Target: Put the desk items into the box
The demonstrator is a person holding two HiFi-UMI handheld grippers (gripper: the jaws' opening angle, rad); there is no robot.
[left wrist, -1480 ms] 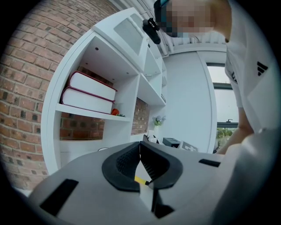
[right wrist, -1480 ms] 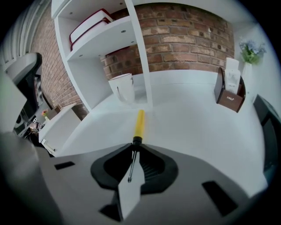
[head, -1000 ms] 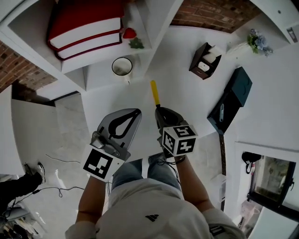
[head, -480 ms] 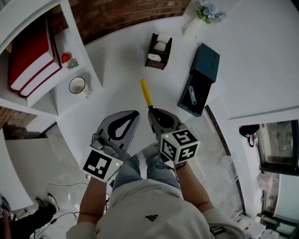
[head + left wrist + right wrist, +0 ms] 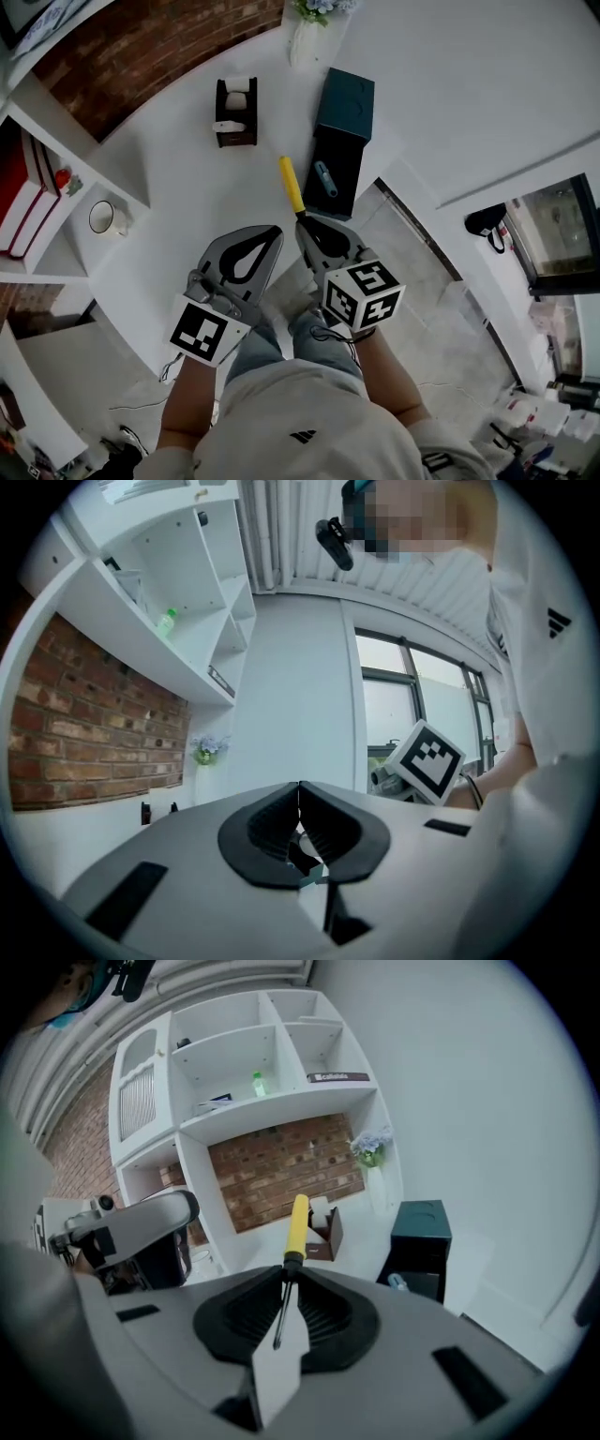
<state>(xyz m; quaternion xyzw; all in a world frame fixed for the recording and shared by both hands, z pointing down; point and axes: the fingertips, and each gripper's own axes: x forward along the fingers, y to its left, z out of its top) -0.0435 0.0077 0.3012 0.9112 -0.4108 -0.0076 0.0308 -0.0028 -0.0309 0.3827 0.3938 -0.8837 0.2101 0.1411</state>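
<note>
Pointing forward — right gripper clamps the screwdriver shaft.

Screwdriver with smooth yellow plastic handle, matt teal box, rough brick wall

books cropped (left edge), flowers cropped

A study or home-office corner is shown: a white desk is set against a brick wall. White shelving holding red books and a mug is fitted at the desk's left end. On the desk, a brown desk organiser, a vase of flowers and a dark teal box are seen.
</note>
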